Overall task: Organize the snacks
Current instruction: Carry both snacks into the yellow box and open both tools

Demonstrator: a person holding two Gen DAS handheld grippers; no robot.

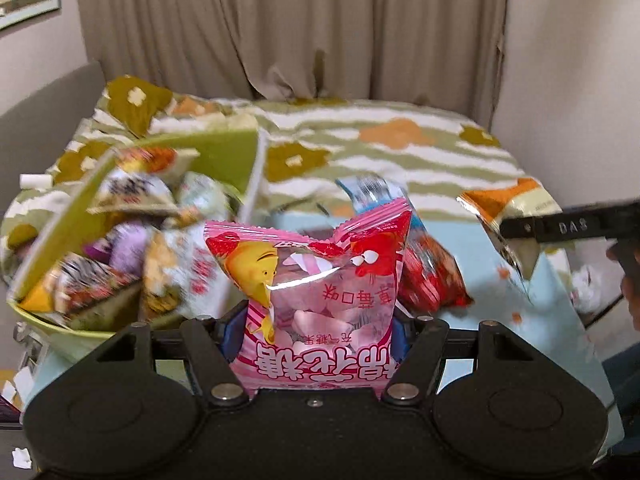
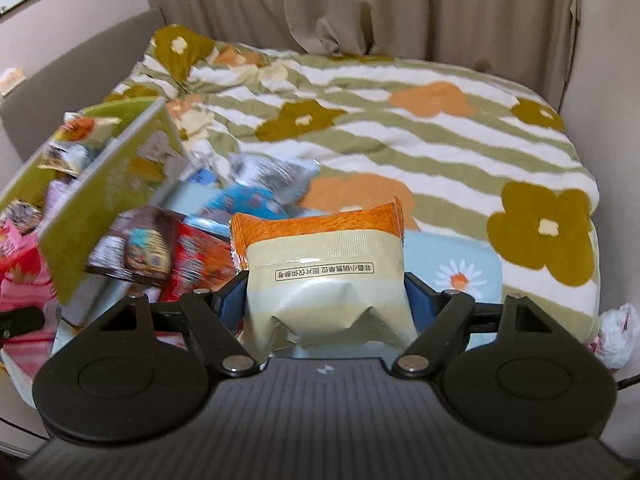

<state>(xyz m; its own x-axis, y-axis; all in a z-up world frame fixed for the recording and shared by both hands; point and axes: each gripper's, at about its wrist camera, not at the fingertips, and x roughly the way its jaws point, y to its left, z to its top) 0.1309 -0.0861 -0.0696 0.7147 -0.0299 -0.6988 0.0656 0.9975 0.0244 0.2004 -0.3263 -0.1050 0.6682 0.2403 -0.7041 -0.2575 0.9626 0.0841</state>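
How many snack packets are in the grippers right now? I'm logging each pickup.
2. The pink marshmallow bag is clamped in the left gripper; the orange-and-cream packet is clamped in the right gripper. Nothing else shows between the jaws.

Left tongs (image 1: 316, 320): angled down and forward, jaws partway closed, blue pads clamped on both sides of the pink candy bag (image 1: 310, 280), which sticks up out of the grip. Right tongs (image 2: 326, 300): same downward tilt, jaws set wider, blue pads pressing the flanks of the cream-and-orange packet (image 2: 320, 272), wrapper creased where it's pinched. In the left wrist view my right tongs enter from the right edge, a black finger (image 1: 568, 226) across that packet, with part of my hand (image 1: 630, 276) visible behind it at the frame edge.
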